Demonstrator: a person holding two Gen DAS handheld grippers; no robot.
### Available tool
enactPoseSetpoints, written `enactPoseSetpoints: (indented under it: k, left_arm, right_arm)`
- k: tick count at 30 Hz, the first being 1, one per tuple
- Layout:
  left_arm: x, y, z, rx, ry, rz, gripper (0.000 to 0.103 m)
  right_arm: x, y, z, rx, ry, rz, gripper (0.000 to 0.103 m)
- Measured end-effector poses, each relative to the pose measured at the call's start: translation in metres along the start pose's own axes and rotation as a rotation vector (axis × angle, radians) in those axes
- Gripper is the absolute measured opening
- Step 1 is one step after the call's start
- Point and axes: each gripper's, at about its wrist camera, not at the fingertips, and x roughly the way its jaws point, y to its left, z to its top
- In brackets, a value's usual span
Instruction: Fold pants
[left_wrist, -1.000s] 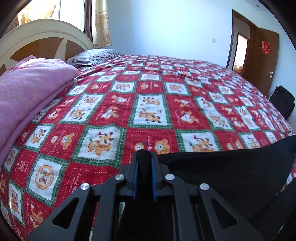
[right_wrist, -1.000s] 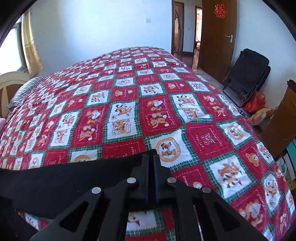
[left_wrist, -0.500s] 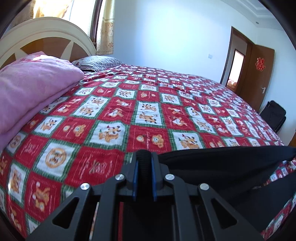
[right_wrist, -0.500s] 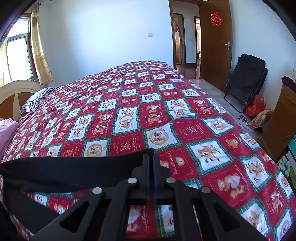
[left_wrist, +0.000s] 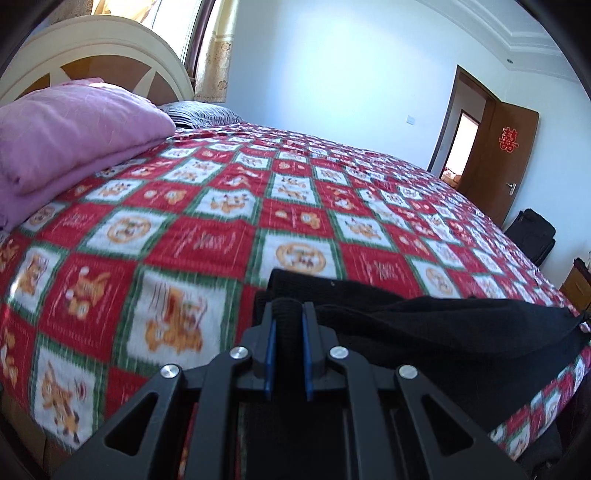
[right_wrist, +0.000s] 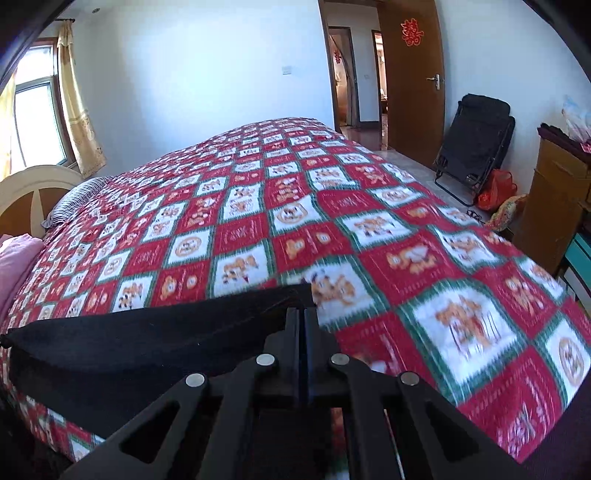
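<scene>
The black pants (left_wrist: 443, 332) hang stretched between my two grippers over the near edge of the bed with the red, white and green checked cover (left_wrist: 258, 206). My left gripper (left_wrist: 288, 314) is shut on the thick waistband at one end. My right gripper (right_wrist: 302, 317) is shut on the other end of the pants (right_wrist: 147, 339). The cloth sags a little between them and drapes down over the bed's edge, its lower part hidden.
A folded pink quilt (left_wrist: 66, 136) and a striped pillow (left_wrist: 199, 112) lie by the headboard (left_wrist: 92, 48). To the right stand a folded black chair (right_wrist: 476, 140), a wooden cabinet (right_wrist: 554, 199) and an open brown door (right_wrist: 410, 74).
Both grippers have moved back and down towards the near edge of the bed, bringing the pants with them. The views now look more level across the bed.
</scene>
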Motion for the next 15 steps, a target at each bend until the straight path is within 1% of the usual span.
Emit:
enactPoseSetpoints:
  k: [5,7,9,10,12,13,14,15]
  left_arm:
    - [-0.004,0.004,-0.020,0.025,0.010,0.007,0.014]
    - [-0.005,0.004,-0.022,0.029,0.002,0.004,0.014]
    - [-0.006,0.005,-0.023,0.030,-0.005,0.005,0.014]
    - [-0.006,0.004,-0.023,0.034,-0.007,0.007,0.014]
    - [-0.007,0.003,-0.024,0.048,-0.010,0.016,0.015]
    - [-0.007,0.002,-0.025,0.054,-0.012,0.019,0.015]
    - [-0.008,0.001,-0.025,0.062,-0.014,0.025,0.015]
    - [-0.008,0.000,-0.025,0.069,-0.015,0.029,0.015]
  right_arm:
    - [-0.002,-0.011,-0.026,0.006,0.035,-0.026,0.002]
    - [-0.003,-0.011,-0.030,0.001,0.049,-0.009,0.002]
    - [-0.010,-0.010,-0.032,-0.013,0.041,-0.021,0.003]
    - [-0.014,-0.009,-0.032,-0.020,0.042,-0.034,0.004]
    - [-0.026,-0.005,-0.032,-0.034,0.024,-0.094,0.008]
    - [-0.036,0.000,-0.031,-0.047,0.005,-0.122,0.025]
    - [-0.047,0.005,-0.030,-0.053,-0.020,-0.115,0.053]
    - [-0.055,0.011,-0.029,-0.059,-0.041,-0.104,0.063]
